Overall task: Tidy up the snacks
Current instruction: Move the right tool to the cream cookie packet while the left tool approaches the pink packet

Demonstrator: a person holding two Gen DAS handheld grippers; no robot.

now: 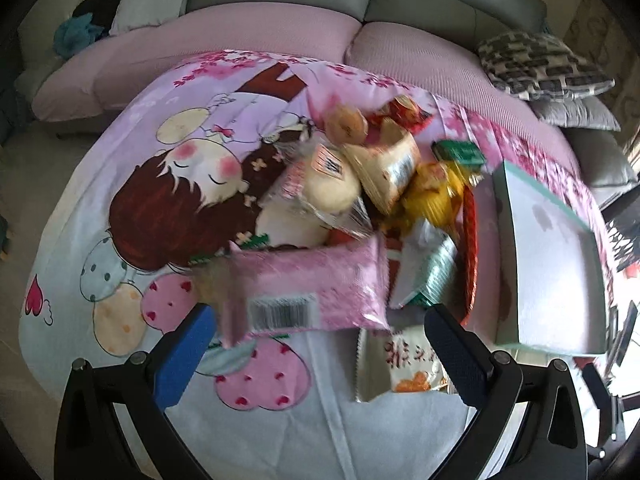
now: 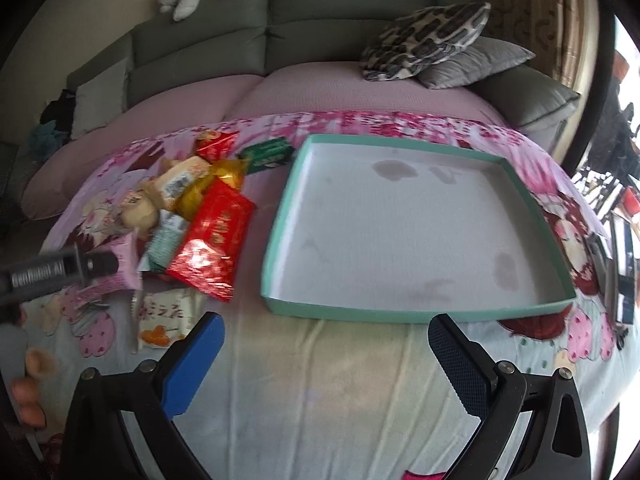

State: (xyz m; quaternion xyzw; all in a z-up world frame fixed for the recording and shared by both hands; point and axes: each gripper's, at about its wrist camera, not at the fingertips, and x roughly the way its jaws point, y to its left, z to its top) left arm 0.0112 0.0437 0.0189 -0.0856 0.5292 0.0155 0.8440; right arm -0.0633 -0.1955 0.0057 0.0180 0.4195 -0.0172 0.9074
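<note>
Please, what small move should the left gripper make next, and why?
Probably ease forward and close on the pink packet. The left gripper is open with the packet just ahead of it, the box holds nothing yet, and the right gripper is open over bare cloth.

The cloth (image 2: 320, 380) on the desk is pale blue-white with a pink blossom border, a cartoon girl with brown hair and pink, cream and blue dotted strawberries. The shallow box (image 2: 408, 314) has teal walls and a white floor with greyish stains. Among the snacks, one packet (image 1: 312, 284) is pink with a black-and-white barcode, one pack (image 2: 216, 236) is shiny red, another (image 1: 436, 196) is yellow. The sofa (image 2: 280, 36) is grey-green with pink seat covers; its cushion (image 2: 428, 40) is black-and-cream patterned. Each hand-held gripper (image 2: 324, 364) is black with blue pads.
</note>
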